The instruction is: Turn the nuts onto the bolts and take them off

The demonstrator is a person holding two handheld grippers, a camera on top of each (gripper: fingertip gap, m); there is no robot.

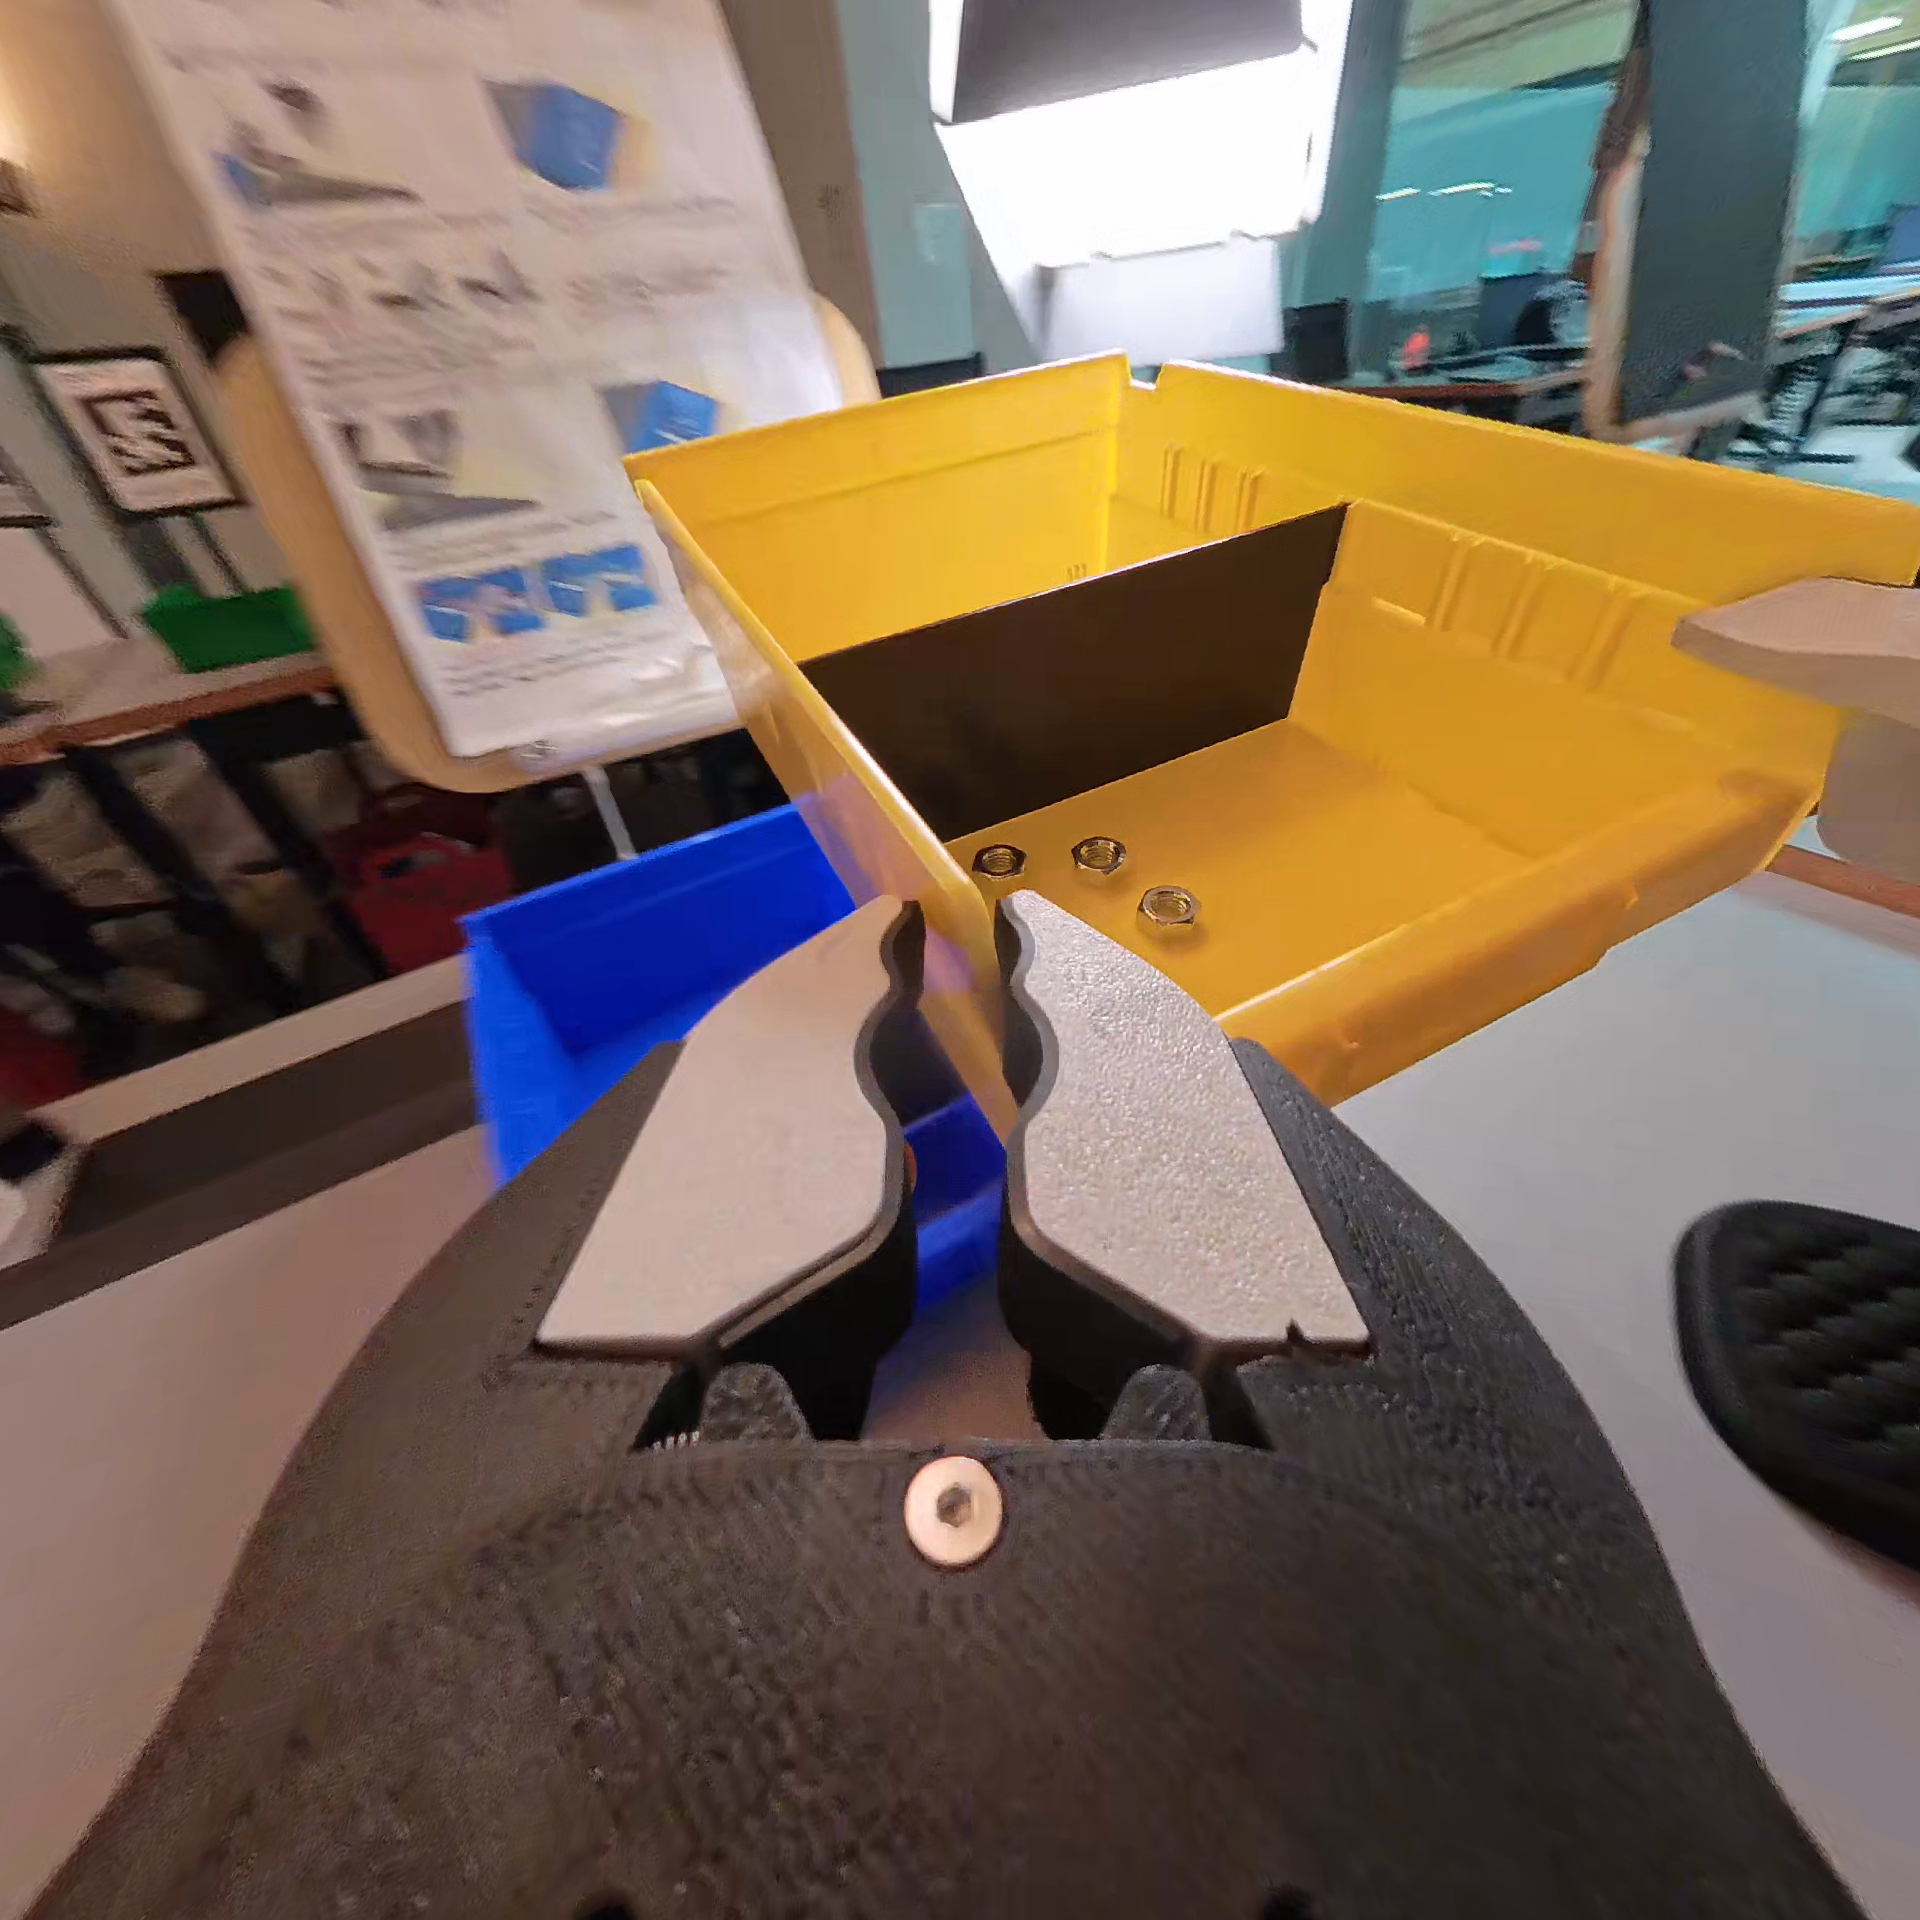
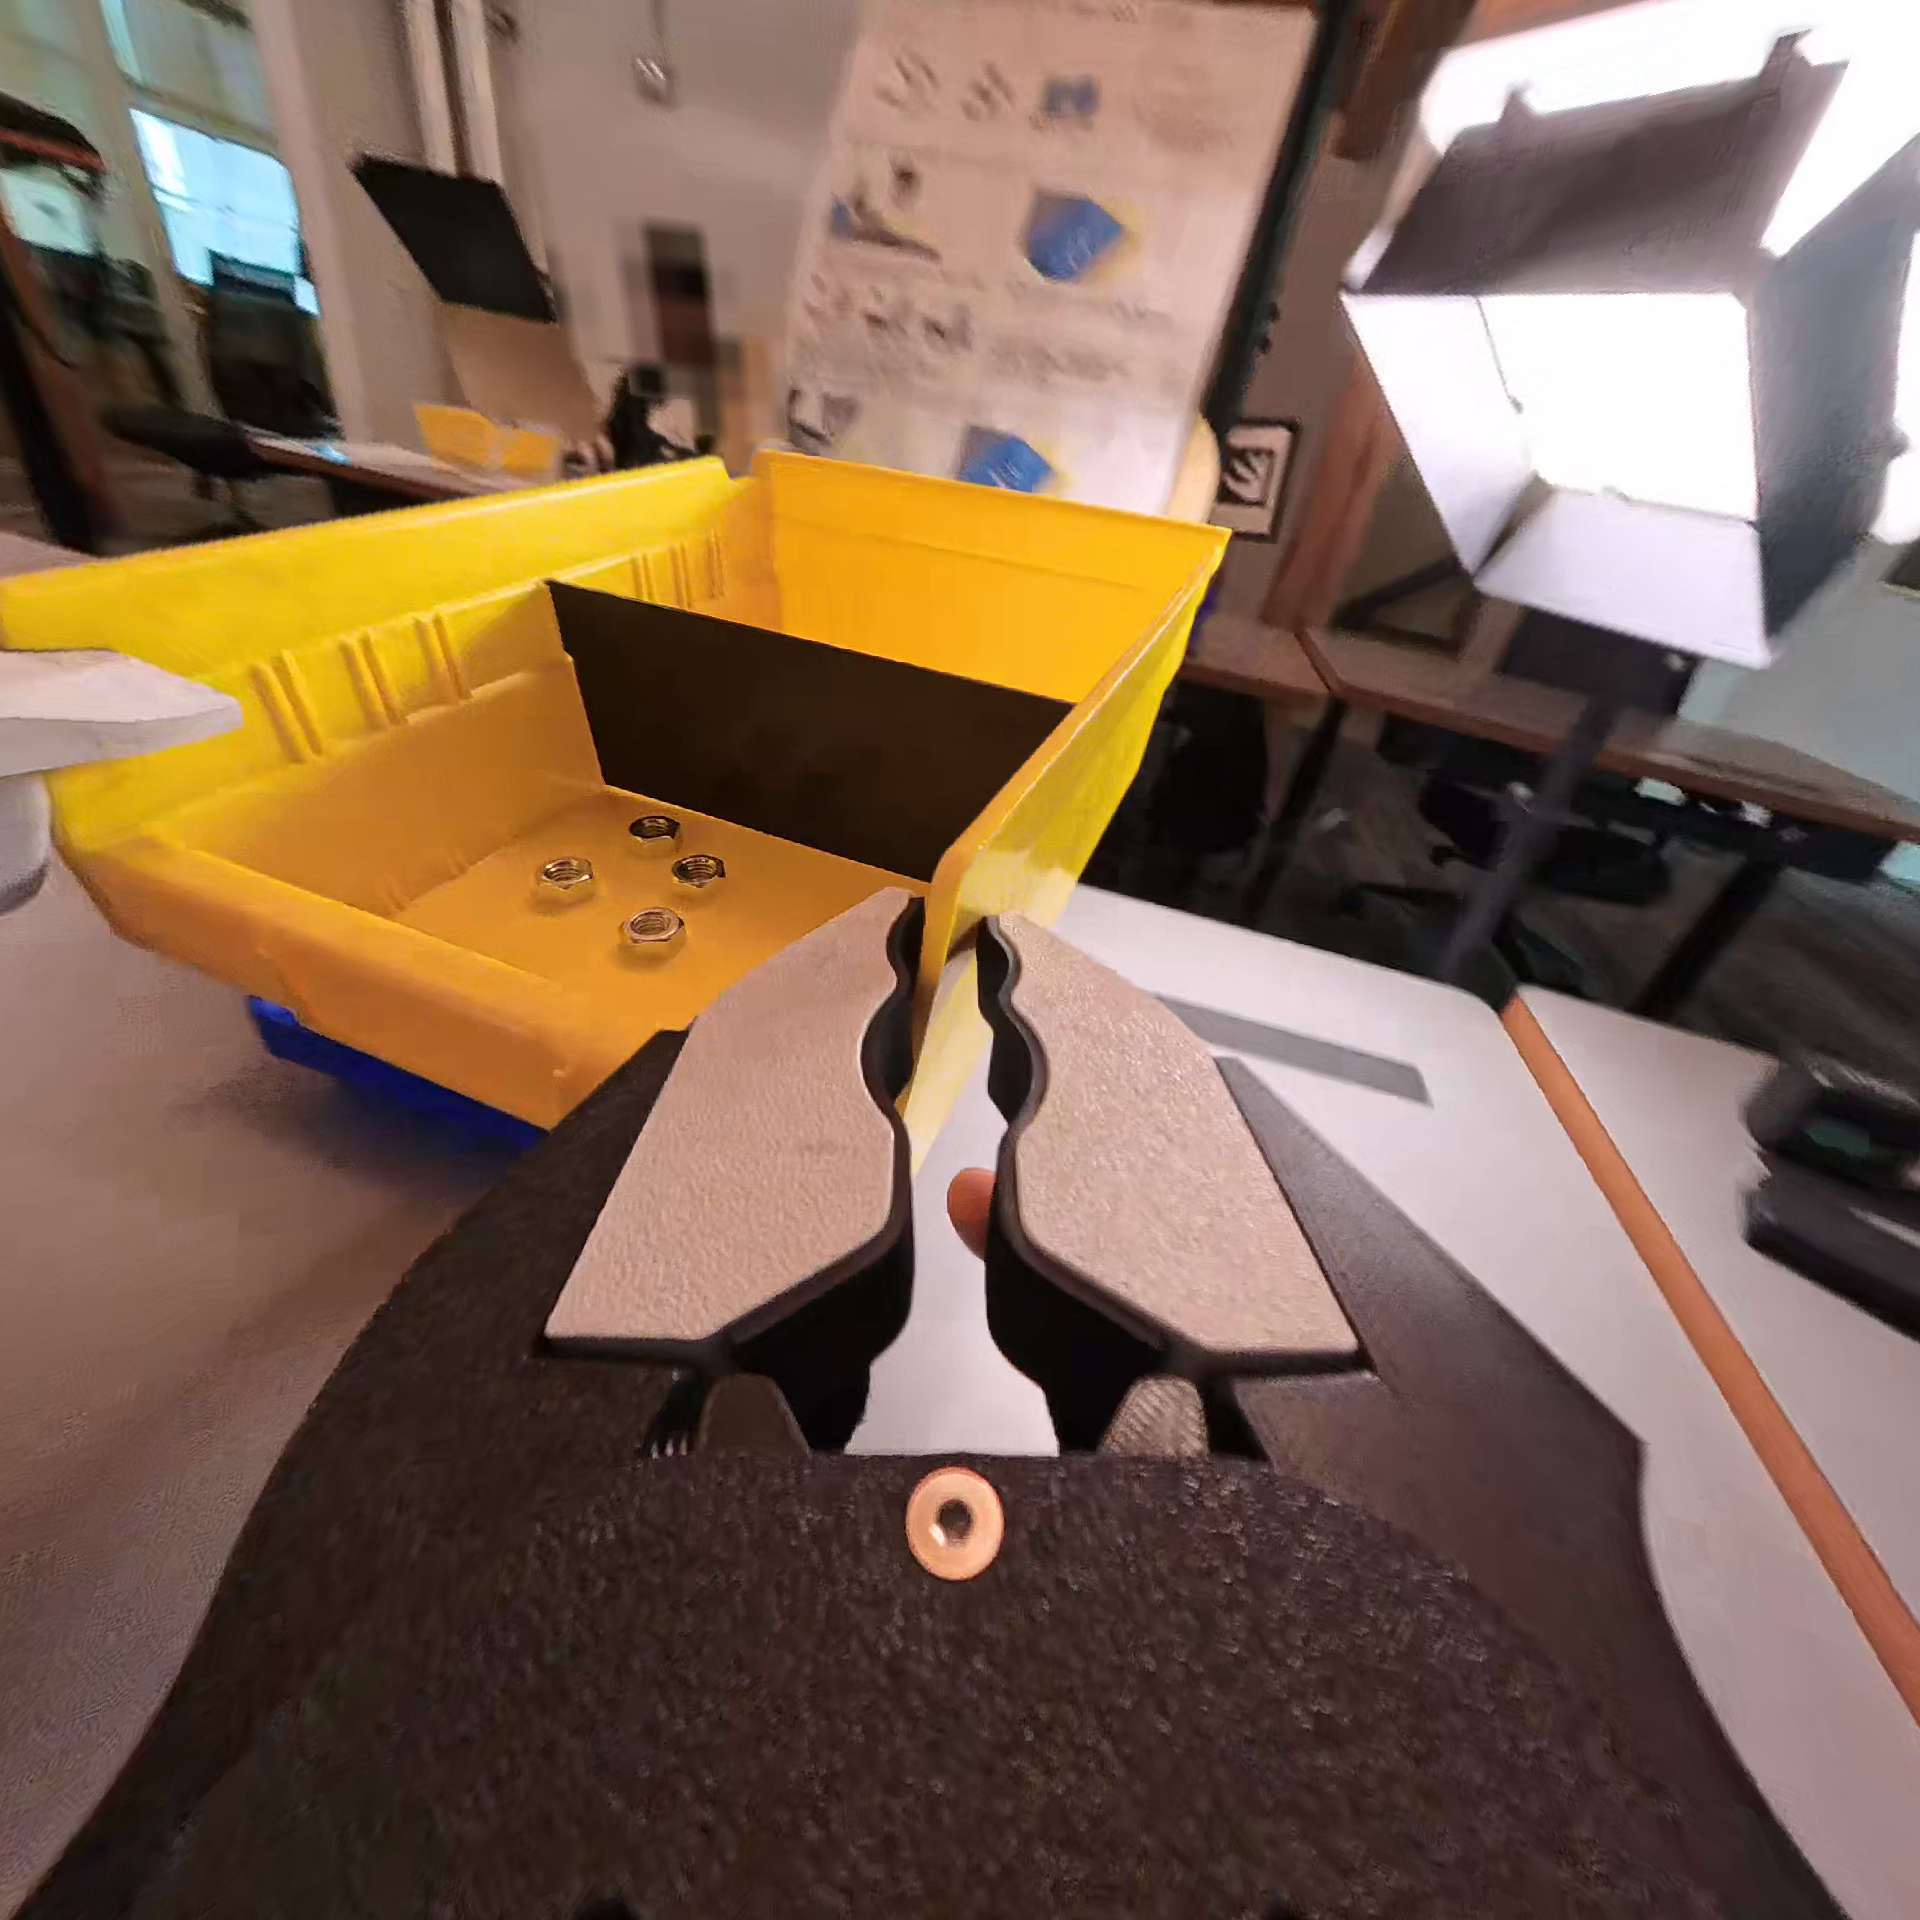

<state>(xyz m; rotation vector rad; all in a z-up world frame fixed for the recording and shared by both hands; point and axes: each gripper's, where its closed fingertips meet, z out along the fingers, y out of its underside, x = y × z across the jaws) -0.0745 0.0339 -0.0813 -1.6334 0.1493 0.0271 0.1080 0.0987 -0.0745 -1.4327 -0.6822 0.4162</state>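
A: Both grippers clamp the yellow bin (image 1: 1507, 831). The left gripper (image 1: 958, 920) has its jaws nearly closed over the bin's left side wall; the right gripper (image 2: 948, 930) does the same on the right side wall. The thin plastic edge runs between the pads in each wrist view.

B: The bin off the table?

A: It looks raised and tilted, and sits over a blue bin (image 1: 644, 977) below it. Judgement only; the underside is hidden.

B: Where are the nuts?

A: Loose on the yellow floor, in the front compartment, just ahead of the black divider (image 2: 810, 748). The right view shows four nuts (image 2: 652, 923); the left shows three, the fourth likely behind the finger. No bolts in sight in either view.

B: Risks?

A: Three.
- The walls are thin and smooth. If one grip slackens, that side drops and the bin pivots on the other.
- The nuts are free. More tilt toward the low front lip, and they slide and may go over onto the table (image 2: 1351, 1195).
- If the two hands move unevenly, the bin twists, and the wall can pop out from between the pads.

B: Anything else?

A: A fingertip (image 2: 971, 1210) shows between the right jaws, near the base. Pinch hazard if they close further.
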